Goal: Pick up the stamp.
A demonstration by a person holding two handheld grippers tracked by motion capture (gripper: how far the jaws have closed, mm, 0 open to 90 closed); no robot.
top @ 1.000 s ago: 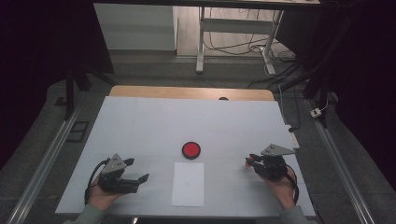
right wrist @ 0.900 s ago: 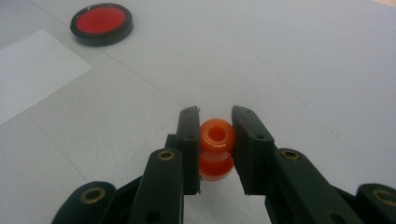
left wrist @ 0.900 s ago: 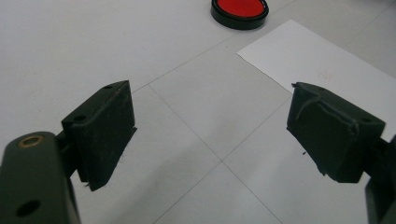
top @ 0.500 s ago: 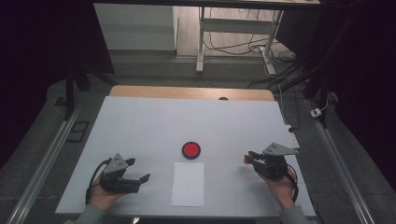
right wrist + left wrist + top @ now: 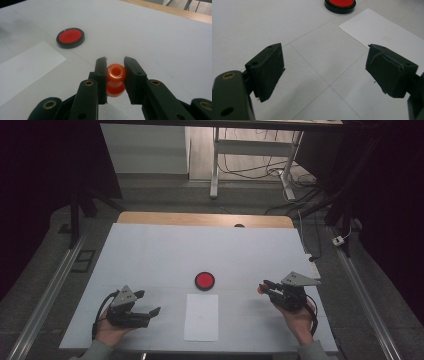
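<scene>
We've got the right gripper (image 5: 115,65) w/ its fingers (image 5: 101,72) clamped on a small orange spool-shaped piece (image 5: 115,78), a glossy thing w/ a hole in its top end. The pads press its sides, one each side, so the piece stands upright between them; that probably keeps the hole facing up and the piece from rolling out. In the high view the same gripper (image 5: 263,287) sits at the right of the white surface (image 5: 150,250), low over it, orange piece (image 5: 260,289) showing at its tip. Can't tell whether the piece touches the surface or hangs just above it.

The left gripper (image 5: 325,65) has its fingers (image 5: 268,70) wide apart, nothing between them, just bare surface below. In the high view it (image 5: 148,303) rests at the left, aimed inward toward the middle. We judge it's parked there so it's ready to help w/o crowding the right hand.

Between the two hands lies a white sheet of paper (image 5: 201,316), flat, near the front edge. Just beyond it sits a red disc w/ black rim (image 5: 204,280), close to the sheet's far edge but apart from it. Both lie centred, approx. equally reachable from either side, which we take as the reason for the layout. The orange piece is well right of the disc.
</scene>
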